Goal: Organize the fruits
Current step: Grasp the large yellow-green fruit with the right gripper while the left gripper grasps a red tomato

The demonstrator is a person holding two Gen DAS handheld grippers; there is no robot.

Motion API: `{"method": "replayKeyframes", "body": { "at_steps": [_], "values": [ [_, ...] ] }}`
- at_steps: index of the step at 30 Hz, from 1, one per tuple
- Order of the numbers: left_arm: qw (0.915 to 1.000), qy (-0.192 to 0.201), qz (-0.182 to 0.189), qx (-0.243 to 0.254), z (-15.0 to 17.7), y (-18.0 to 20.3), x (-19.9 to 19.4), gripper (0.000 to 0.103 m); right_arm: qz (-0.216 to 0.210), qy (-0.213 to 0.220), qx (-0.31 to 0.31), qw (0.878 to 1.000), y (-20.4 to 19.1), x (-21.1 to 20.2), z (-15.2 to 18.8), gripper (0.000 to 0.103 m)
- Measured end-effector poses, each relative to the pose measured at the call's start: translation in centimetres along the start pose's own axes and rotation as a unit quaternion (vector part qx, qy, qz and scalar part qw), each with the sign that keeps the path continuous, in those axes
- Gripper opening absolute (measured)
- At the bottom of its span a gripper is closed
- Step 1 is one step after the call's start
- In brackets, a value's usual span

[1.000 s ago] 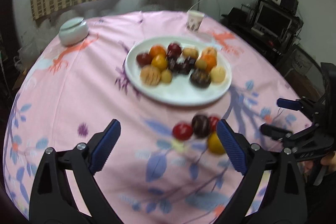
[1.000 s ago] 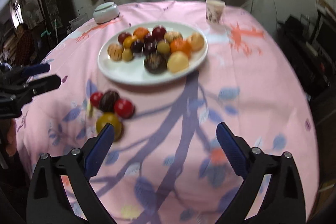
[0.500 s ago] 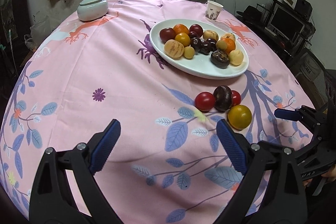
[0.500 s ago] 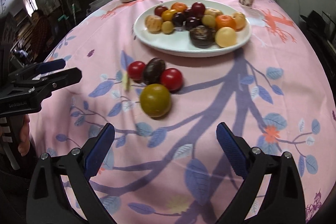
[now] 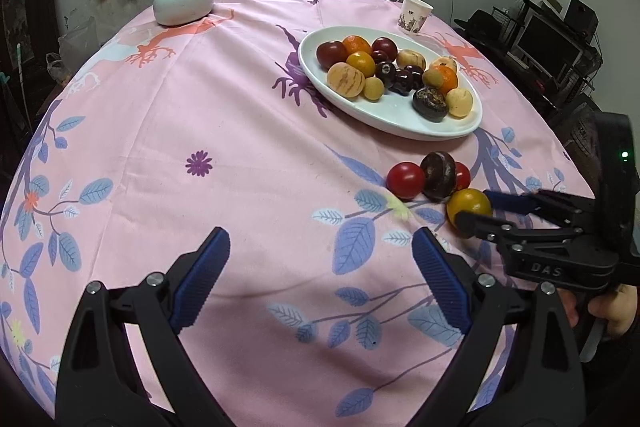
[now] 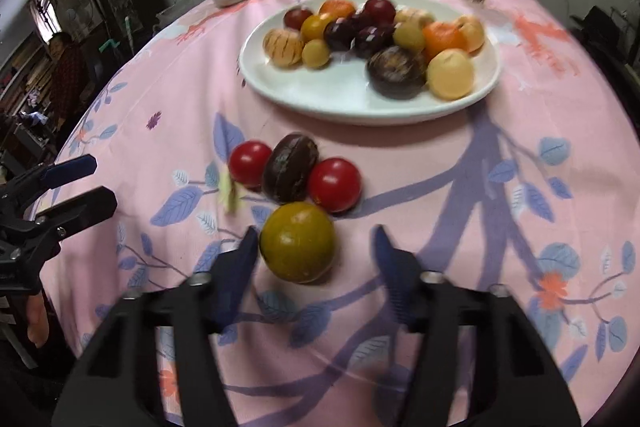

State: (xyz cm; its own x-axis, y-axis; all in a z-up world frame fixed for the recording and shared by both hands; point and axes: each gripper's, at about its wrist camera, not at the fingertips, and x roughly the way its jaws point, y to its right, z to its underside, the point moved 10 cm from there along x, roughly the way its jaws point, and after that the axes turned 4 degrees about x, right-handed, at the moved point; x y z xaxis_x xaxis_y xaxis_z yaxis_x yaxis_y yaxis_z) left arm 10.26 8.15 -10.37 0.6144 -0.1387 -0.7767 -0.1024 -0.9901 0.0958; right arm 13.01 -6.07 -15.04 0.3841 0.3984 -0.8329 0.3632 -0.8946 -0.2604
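Pink floral cloth covers counter. Right hand-held gripper spread apart around yellow-green fruit, near white plate. Left hand-held gripper wide apart, holding nothing.

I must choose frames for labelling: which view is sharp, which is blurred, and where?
Left wrist view: sharp, the plate and fruits crisp, edges bent by the fisheye. Right wrist view: motion blur, strongest on the right gripper fingers and the yellow-green fruit.
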Motion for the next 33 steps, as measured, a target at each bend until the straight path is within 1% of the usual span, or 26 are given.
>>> {"method": "replayKeyframes", "body": {
  "at_steps": [1, 2, 3, 6, 8, 11, 13, 14, 15, 19, 21, 22, 23, 24, 25, 26, 29, 33],
  "values": [
    [1.0000, -0.001, 0.000, -0.001, 0.0, 0.0, 0.0, 0.094, -0.008, -0.006, -0.004, 1.000, -0.4, 0.4, 0.2, 0.048],
    [1.0000, -0.003, 0.001, -0.002, 0.0, 0.0, 0.1, 0.094, 0.002, 0.000, -0.017, 1.000, -0.6, 0.3, 0.1, 0.044],
    [1.0000, -0.004, 0.001, -0.001, 0.0, 0.1, 0.1, 0.094, 0.000, -0.003, -0.025, 1.000, -0.9, 0.2, 0.3, 0.039],
    [0.9999, -0.006, -0.003, 0.010, -0.4, 0.8, 0.4, 0.094, -0.010, 0.001, -0.020, 1.000, -1.0, -1.0, 0.7, 0.039],
    [0.9996, -0.006, -0.010, 0.026, -1.1, 1.6, 0.9, 0.094, -0.003, 0.015, -0.019, 1.000, -0.3, -2.3, 0.8, 0.039],
    [0.9981, -0.011, -0.019, 0.058, -2.0, 3.3, 2.6, 0.094, 0.002, 0.027, -0.001, 1.000, 1.3, -3.5, 1.2, 0.039],
    [0.9949, -0.016, -0.040, 0.092, -2.5, 4.3, 4.3, 0.094, -0.001, 0.028, 0.013, 1.000, 2.4, -4.0, 1.6, 0.039],
    [0.9918, -0.023, -0.060, 0.111, -2.6, 4.6, 5.3, 0.094, -0.002, 0.028, 0.018, 0.999, 2.8, -4.1, 1.8, 0.039],
    [0.9894, -0.031, -0.070, 0.124, -2.6, 4.9, 6.1, 0.093, -0.004, 0.029, 0.023, 0.999, 3.2, -4.3, 2.0, 0.039],
    [0.9885, -0.046, -0.058, 0.132, -2.8, 6.0, 8.0, 0.091, -0.011, 0.036, 0.038, 0.999, 4.5, -5.1, 2.4, 0.039],
    [0.9877, -0.053, -0.049, 0.139, -2.8, 6.7, 9.0, 0.078, -0.016, 0.039, 0.045, 0.998, 5.0, -5.2, 2.4, 0.039],
    [0.9875, -0.062, -0.035, 0.140, -2.6, 7.1, 9.5, 0.064, -0.019, 0.039, 0.048, 0.998, 5.1, -5.1, 2.4, 0.039],
    [0.9893, -0.055, -0.019, 0.134, -2.9, 7.4, 9.5, 0.053, -0.022, 0.039, 0.050, 0.998, 5.2, -5.1, 2.4, 0.039],
    [0.9893, -0.060, -0.005, 0.133, -2.8, 7.7, 9.8, 0.048, -0.025, 0.038, 0.052, 0.998, 5.2, -5.0, 2.4, 0.039],
    [0.9895, -0.063, 0.012, 0.130, -2.8, 8.1, 9.8, 0.035, -0.029, 0.037, 0.054, 0.997, 5.2, -4.9, 2.4, 0.039],
    [0.9899, -0.063, 0.016, 0.126, -2.8, 8.2, 9.8, 0.034, -0.032, 0.036, 0.055, 0.997, 5.1, -4.8, 2.5, 0.039],
    [0.9902, -0.061, 0.014, 0.125, -2.4, 8.4, 9.5, 0.033, -0.035, 0.035, 0.057, 0.997, 5.1, -4.8, 2.4, 0.039],
    [0.9911, -0.060, 0.041, 0.112, -1.4, 9.0, 7.9, 0.033, -0.034, 0.036, 0.058, 0.997, 5.1, -5.0, 2.2, 0.039]
  ]
}}
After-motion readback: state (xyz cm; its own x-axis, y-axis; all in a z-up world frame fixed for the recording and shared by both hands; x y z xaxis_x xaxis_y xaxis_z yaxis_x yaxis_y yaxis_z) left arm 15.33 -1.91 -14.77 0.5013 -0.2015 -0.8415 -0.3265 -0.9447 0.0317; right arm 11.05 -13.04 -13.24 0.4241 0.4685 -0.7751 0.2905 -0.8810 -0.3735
